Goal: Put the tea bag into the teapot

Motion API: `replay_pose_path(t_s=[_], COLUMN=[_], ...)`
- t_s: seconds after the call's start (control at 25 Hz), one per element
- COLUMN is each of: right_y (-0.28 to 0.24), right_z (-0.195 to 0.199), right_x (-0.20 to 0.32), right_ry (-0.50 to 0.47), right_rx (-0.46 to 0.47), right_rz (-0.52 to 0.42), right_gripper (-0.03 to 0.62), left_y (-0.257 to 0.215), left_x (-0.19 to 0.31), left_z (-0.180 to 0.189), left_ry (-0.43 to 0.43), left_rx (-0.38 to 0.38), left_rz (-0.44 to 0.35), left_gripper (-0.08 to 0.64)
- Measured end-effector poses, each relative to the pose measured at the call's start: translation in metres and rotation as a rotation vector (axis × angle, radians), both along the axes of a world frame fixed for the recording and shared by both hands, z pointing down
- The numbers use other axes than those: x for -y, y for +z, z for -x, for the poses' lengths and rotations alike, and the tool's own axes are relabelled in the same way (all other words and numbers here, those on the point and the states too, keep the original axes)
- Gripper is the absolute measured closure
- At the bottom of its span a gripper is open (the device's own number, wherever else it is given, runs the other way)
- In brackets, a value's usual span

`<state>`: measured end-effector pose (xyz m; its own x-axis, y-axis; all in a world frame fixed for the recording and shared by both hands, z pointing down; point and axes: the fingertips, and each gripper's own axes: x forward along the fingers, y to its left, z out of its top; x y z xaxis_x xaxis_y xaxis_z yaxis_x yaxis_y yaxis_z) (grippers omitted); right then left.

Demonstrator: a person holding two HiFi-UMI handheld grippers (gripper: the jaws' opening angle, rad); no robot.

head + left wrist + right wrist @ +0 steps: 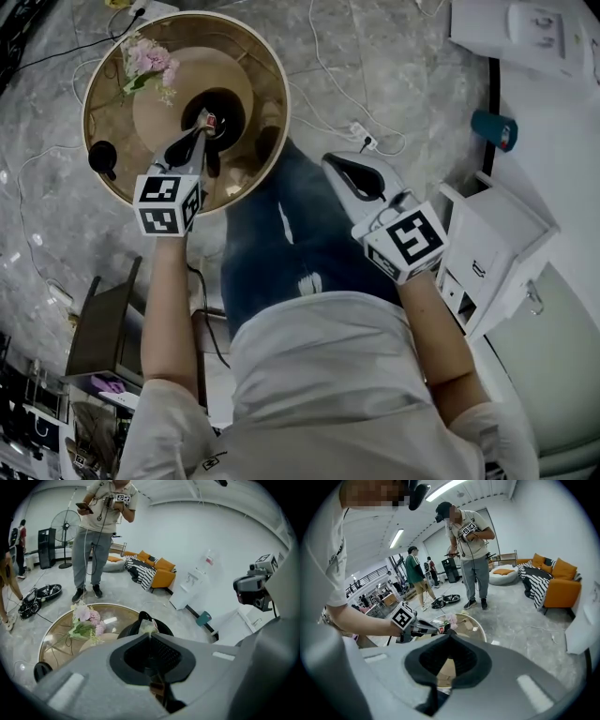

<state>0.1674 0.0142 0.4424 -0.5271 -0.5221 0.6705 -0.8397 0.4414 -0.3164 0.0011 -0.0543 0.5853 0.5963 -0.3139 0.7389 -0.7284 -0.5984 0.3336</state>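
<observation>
The left gripper (202,126) pinches the tea bag (210,120) over the teapot (231,103), upper left, not yet dropped in; the right gripper (334,165) is closed and empty.

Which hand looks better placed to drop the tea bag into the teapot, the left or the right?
Left. The left claw pinches the tea bag close over the black teapot on the round table. The right claw is shut, empty, and off beside the table.

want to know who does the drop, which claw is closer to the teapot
Left. The left claw, shut on the tea bag, hangs right over the teapot; the right claw is off past the table edge, over the person's leg.
</observation>
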Motion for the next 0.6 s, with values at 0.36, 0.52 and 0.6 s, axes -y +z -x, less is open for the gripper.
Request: replay_pose_path(t_s=[0.36,0.52,0.6], right_y=[0.005,0.005,0.005], right_z=[-0.012,-0.016,-0.016], right_x=[0.008,0.008,0.008], right_ry=[0.031,0.041,0.044], right_rx=[0.002,0.005,0.006], right_rz=[0.019,0.025,0.029], right_gripper=[0.586,0.586,0.586], left_y=[0.022,0.026,0.029], left_x=[-0.003,-0.002,-0.002], left_z=[-0.012,-0.022,-0.025], left_ry=[0.125,0.188,0.219], left_rx=[0.154,0.215,0.243], left_rz=[0.024,0.020,0.021], left_gripper=[0.552,0.552,0.551])
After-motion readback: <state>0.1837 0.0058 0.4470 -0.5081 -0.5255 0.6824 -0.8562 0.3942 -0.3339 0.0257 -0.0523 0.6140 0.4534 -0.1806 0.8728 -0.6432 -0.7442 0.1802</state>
